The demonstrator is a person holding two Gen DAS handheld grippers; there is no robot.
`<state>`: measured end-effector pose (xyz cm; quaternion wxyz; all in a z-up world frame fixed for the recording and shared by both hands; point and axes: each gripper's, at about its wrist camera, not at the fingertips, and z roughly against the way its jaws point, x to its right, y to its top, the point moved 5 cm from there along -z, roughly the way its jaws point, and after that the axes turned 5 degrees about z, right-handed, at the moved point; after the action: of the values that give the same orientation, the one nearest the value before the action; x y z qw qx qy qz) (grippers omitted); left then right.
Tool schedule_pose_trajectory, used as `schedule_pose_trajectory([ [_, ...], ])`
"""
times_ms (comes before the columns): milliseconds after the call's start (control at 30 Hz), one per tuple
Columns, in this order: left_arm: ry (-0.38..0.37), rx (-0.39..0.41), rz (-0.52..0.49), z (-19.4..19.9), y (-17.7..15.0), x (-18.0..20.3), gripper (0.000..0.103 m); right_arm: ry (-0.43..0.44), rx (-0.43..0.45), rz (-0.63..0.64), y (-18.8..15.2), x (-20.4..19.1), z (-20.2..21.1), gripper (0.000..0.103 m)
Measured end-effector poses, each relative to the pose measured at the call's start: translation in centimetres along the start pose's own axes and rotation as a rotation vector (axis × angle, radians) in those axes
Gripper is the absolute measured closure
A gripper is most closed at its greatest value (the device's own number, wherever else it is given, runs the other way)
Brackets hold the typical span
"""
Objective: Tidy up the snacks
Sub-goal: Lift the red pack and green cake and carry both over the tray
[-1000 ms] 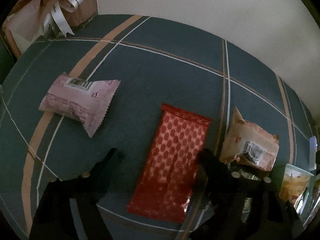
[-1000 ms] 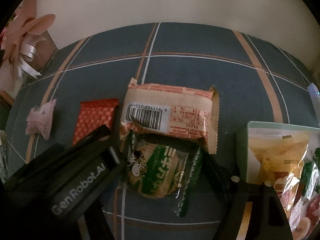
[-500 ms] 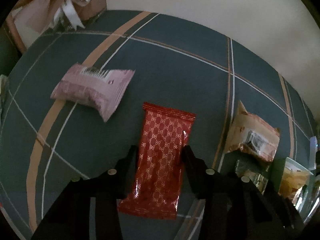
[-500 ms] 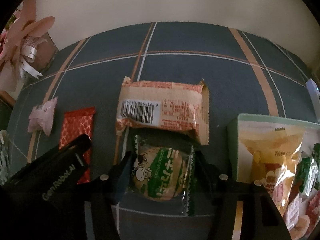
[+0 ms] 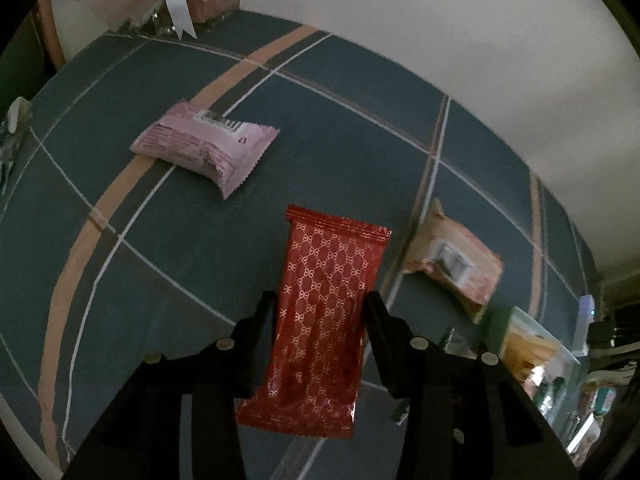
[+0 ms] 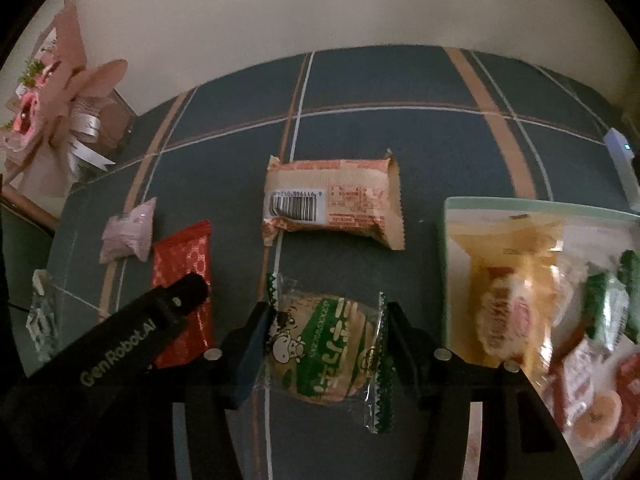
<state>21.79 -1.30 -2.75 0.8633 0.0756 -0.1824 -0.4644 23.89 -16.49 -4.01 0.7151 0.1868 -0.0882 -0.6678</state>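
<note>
My left gripper is shut on a red patterned snack packet and holds it off the dark blue plaid cloth. My right gripper is shut on a green-and-white cookie packet, lifted above the cloth. A pink packet lies to the far left. A tan packet with a barcode lies ahead of the right gripper. The left gripper with the red packet also shows in the right wrist view.
A pale green tray at the right holds several snacks, with a yellow bag on top. A pink wrapped bouquet with white ribbon stands at the far left. A clear wrapper lies at the left edge. A white wall runs behind.
Both grippers closed on their packets and rose from the cloth: the left around the red packet, the right around the green cookie packet. Both views have pulled back.
</note>
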Motion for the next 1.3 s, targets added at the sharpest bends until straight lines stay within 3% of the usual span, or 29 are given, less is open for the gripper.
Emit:
schedule_pose_trajectory([
  [200,-0.007,0.044,-0.012,3.3,-1.5,0.3,0.057,0.008,0.023,-0.008,-0.7,0.9,3.2,0.043],
  [600,-0.065,0.077,-0.05,5.3,-3.7,3.3,0.057,-0.01,0.061,-0.067,-3.4,3.9,8.2,0.043],
  [900,-0.091,0.055,-0.121,4.9,-5.9,6.8,0.057,-0.096,0.058,-0.155,-4.2,10.2,9.8,0.043],
  [1300,-0.175,-0.041,-0.304,3.9,-11.9,14.8,0.057,-0.16,0.021,-0.401,-6.7,21.3,10.4,0.043],
])
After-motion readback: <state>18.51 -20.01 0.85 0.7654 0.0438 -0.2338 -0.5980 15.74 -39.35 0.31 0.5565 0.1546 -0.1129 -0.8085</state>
